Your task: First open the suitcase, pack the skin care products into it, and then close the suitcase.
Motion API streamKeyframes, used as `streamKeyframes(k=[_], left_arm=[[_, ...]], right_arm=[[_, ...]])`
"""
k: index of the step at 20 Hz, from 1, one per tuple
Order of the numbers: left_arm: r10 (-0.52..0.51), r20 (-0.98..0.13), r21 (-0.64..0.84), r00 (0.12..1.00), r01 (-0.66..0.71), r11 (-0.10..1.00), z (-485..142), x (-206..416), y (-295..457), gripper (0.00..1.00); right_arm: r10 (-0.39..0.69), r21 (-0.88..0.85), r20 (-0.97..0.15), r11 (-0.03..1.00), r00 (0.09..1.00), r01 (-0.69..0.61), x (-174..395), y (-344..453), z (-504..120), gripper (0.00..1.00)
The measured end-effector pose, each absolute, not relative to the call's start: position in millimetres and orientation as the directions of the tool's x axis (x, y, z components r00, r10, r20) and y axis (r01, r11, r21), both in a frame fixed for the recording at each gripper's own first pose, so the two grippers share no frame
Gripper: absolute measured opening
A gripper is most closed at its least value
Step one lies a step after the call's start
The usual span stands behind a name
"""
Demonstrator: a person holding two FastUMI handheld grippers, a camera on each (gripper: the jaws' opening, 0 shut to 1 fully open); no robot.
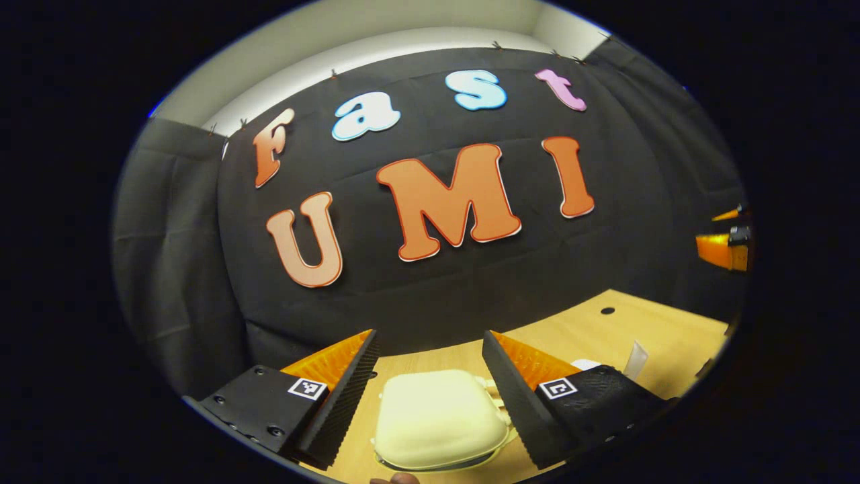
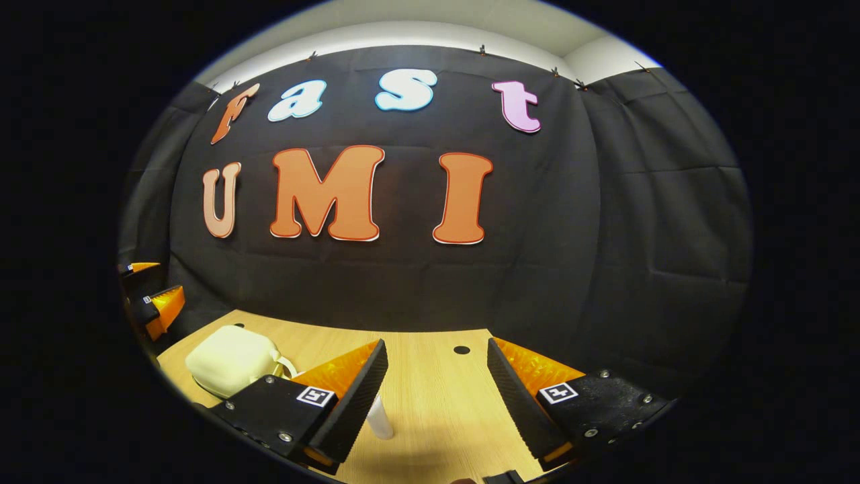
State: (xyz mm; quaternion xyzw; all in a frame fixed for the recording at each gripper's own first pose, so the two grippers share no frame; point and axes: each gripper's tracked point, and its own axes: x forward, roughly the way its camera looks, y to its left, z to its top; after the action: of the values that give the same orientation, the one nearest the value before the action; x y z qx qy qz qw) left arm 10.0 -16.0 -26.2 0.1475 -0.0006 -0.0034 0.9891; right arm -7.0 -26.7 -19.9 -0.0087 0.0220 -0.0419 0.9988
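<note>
The wooden table (image 2: 430,396) runs to the black cloth wall at its far edge, with a small round hole in its top near that edge. On it sits the cream suitcase (image 1: 437,420), a small rounded case, lid down and shut; in the right gripper view it lies toward the table's left side (image 2: 232,359). The left gripper (image 1: 430,363) hangs above the case with its jaws spread wide, the case showing between the two fingers but not touched by them. The right gripper (image 2: 437,370) is likewise spread, holding nothing, over bare table to the right of the case. A white tube (image 2: 380,418), one of the skin care products, stands or lies just beside the right gripper's left finger; its full shape cannot be told. Judgement: the task is at its start. The case is unopened, nothing is packed, and opening, packing and closing all remain.
</note>
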Motion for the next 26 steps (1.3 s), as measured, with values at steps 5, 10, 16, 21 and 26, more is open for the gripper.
streamKeyframes(k=[5, 10, 16, 21, 26], left_arm=[[-0.084, -0.11, 0.518, 0.99, 0.129, 0.846, -87, 24, -56, 0.99], [-0.156, -0.192, 0.677, 0.969, 0.246, 0.694, -165, 37, -101, 0.98], [-0.132, -0.318, 0.729, 0.939, 0.331, 0.599, -237, 70, -115, 0.99], [-0.075, -0.379, 0.753, 0.922, 0.354, 0.555, -266, 90, -111, 0.99], [-0.034, -0.399, 0.772, 0.916, 0.356, 0.527, -278, 106, -108, 0.99]], right_arm=[[-0.129, 0.01, -0.076, 0.991, 0.989, 0.13, -10, -48, -33, 0.95], [-0.208, 0.02, -0.135, 0.977, 0.969, 0.213, -21, -82, -56, 0.95], [-0.304, 0.03, -0.185, 0.949, 0.935, 0.314, -37, -123, -71, 0.95], [-0.336, 0.035, -0.205, 0.936, 0.919, 0.35, -40, -133, -80, 0.95], [-0.345, 0.039, -0.223, 0.931, 0.912, 0.362, -42, -135, -86, 0.95]])
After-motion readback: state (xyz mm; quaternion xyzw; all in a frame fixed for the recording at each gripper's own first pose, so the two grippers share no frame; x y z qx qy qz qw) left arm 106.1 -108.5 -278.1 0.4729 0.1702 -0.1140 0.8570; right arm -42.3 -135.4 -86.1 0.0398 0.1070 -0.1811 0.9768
